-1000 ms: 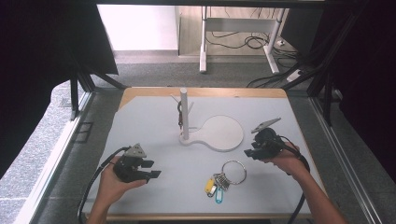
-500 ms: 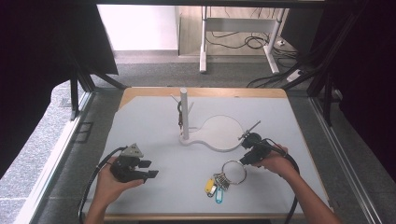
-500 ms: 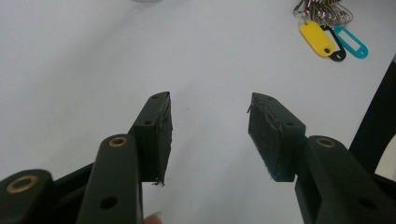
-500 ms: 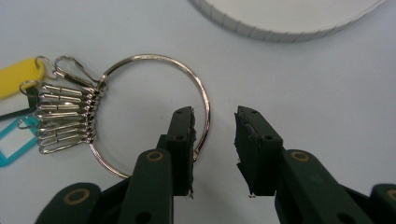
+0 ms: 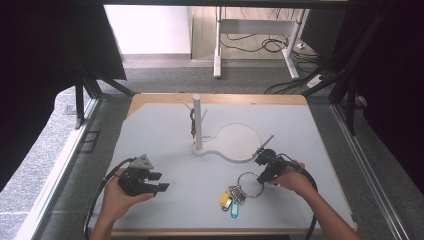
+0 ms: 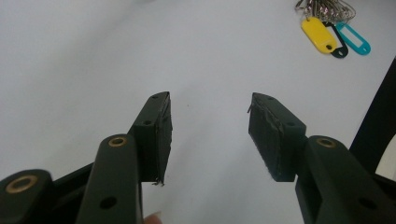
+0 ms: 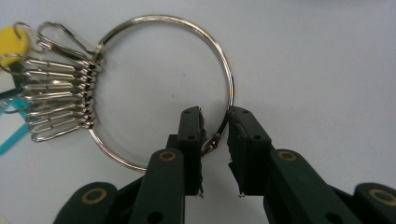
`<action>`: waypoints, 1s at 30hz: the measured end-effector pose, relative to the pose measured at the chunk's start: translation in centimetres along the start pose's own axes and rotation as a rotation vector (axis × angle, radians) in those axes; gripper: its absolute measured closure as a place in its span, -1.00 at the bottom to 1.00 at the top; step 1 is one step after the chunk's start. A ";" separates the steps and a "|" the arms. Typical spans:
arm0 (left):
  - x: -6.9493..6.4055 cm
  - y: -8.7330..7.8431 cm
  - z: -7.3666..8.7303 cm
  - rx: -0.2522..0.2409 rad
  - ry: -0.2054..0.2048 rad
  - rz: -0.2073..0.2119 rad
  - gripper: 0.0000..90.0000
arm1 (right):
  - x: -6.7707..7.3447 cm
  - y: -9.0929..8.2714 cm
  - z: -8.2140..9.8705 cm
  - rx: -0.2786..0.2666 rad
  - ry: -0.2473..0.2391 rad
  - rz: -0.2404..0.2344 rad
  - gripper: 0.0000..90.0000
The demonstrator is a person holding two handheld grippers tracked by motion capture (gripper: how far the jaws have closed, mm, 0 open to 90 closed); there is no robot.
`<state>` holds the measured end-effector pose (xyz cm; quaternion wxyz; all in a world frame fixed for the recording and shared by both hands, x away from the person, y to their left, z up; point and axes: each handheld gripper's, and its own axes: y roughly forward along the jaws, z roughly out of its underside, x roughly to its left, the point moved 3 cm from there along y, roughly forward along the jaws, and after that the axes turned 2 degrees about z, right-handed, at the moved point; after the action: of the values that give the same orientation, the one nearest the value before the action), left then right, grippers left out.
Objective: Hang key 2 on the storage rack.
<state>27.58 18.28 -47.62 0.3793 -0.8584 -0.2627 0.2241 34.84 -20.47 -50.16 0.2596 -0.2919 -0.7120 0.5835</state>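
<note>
The pale grey counter (image 5: 165, 130) stands on grey carpet (image 5: 165, 75); left hand-held gripper (image 5: 161, 182) gapes, right hand-held gripper (image 7: 215, 130), just closing, straddles the key ring (image 7: 231, 84) unclamped

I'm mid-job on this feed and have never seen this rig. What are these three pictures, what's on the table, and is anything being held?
No robot here: a person holds a two-jaw hand tool in each hand. The wide picture looks down from above the person's side of the table. The other two come from cameras riding on each tool, looking along its black jaws.

On the table stand a white post with pegs on a flat white base, and nearer the person lies a big metal key ring carrying clips and coloured tags.

The left gripper hangs open over bare table, holding nothing. The right gripper has just been closing; its jaws straddle the ring's wire, with a small gap visible, so the ring isn't gripped yet.
</note>
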 end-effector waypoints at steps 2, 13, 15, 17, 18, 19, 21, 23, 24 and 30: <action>0.1 0.0 0.1 0.006 0.006 -0.004 0.10 | 0.1 0.3 0.2 0.020 -0.001 0.002 0.71; 0.6 -0.2 0.6 -0.005 -0.022 -0.004 0.10 | 0.1 0.6 0.3 0.052 0.043 0.028 0.73; 0.6 -0.3 0.6 -0.008 -0.022 -0.004 0.10 | 0.0 0.5 0.2 0.064 0.054 0.036 0.82; 0.5 -0.3 0.6 -0.009 -0.021 -0.002 0.10 | 0.0 0.6 0.1 0.067 0.053 0.036 0.83; 0.5 -0.3 0.6 -0.007 -0.022 -0.004 0.10 | 0.0 0.6 0.0 0.075 0.057 0.038 0.87; 0.6 -0.3 0.6 -0.010 -0.023 -0.003 0.10 | 0.0 0.6 -0.1 0.078 0.052 0.035 0.88; 0.6 -0.4 0.7 -0.011 -0.024 -0.002 0.10 | 0.0 0.6 -0.2 0.082 0.049 0.042 0.88; 0.7 -0.4 0.8 -0.015 -0.031 0.001 0.10 | 0.1 0.5 -0.2 0.079 0.055 0.038 0.89; 0.7 -0.4 0.8 -0.015 -0.031 0.001 0.10 | 0.1 0.5 -0.2 0.079 0.055 0.038 0.89; 0.7 -0.6 0.8 -0.024 -0.040 0.002 0.10 | 0.4 -0.7 -0.4 0.070 0.041 0.035 0.88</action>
<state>27.43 19.51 -47.78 0.3635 -0.8586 -0.2719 0.2383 34.78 -20.07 -49.40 0.2738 -0.3071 -0.6805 0.6063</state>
